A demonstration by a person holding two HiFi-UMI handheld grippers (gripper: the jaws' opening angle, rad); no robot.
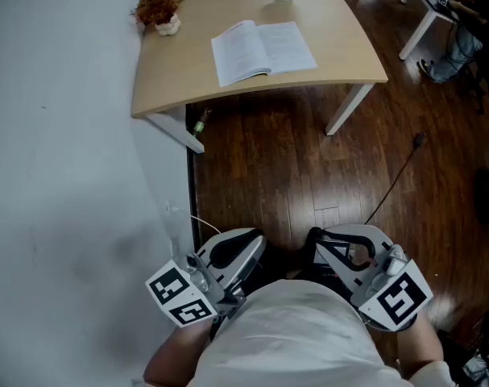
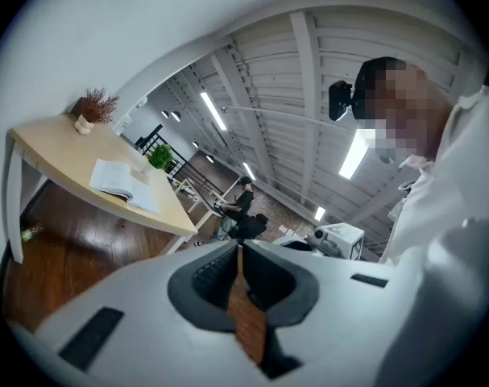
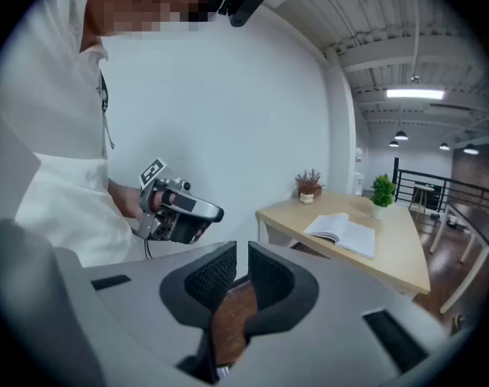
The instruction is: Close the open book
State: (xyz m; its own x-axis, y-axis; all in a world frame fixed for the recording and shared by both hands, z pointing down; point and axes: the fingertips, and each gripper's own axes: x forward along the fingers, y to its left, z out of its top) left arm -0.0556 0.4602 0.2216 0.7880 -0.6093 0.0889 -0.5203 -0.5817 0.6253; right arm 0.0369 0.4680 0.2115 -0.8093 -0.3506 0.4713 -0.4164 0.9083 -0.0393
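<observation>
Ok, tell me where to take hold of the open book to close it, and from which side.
Probably the outer edge of the right-hand page, approached from the right of the table. The open book lies flat, face up, so that free edge offers a lip to nip and swing over the spine.

Light is bright, even and indoor. In the head view the book [image 1: 263, 49] is sharp, the wood floor [image 1: 308, 176] has a soft sheen, and the lower right is smeared. Both gripper views bend strongly and have black corners. In the left gripper view a ceiling strip light [image 2: 358, 153] glares, perhaps overexposed.
</observation>
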